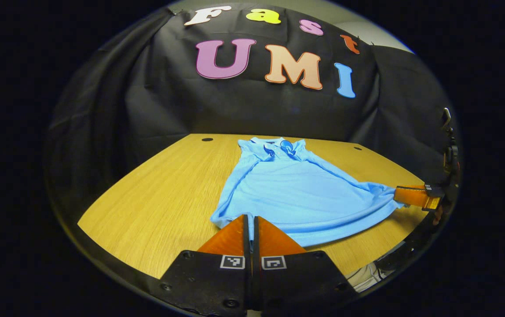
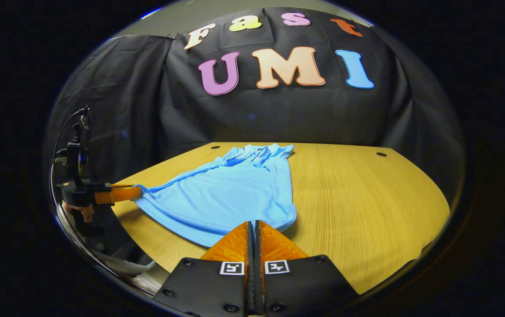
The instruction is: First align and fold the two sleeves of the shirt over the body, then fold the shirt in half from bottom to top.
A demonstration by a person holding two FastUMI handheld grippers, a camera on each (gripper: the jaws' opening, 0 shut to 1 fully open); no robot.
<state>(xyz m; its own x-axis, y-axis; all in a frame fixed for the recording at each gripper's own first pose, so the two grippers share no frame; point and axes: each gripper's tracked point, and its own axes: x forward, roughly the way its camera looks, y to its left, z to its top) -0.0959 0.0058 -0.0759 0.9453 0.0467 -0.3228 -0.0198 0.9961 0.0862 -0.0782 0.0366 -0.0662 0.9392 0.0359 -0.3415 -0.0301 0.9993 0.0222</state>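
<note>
A light blue polo shirt (image 1: 296,193) lies flat on the wooden table (image 1: 155,193), its collar (image 1: 279,147) at the far end and its hem toward me. The sleeves look folded in over the body. In the left gripper view my left gripper (image 1: 250,217) is shut on the near left hem corner. Farther right in that view, the right gripper (image 1: 397,194) pinches the other hem corner. In the right gripper view the shirt (image 2: 230,189) spreads leftward; my right gripper (image 2: 254,223) is shut on its near corner, and the left gripper (image 2: 138,192) grips the far corner.
The table (image 2: 367,198) has a wide bare stretch right of the shirt, and round cable holes (image 2: 381,154) near its back edge. The black cloth wall stands close behind. A hand (image 2: 83,211) holds the left gripper at the table's front edge.
</note>
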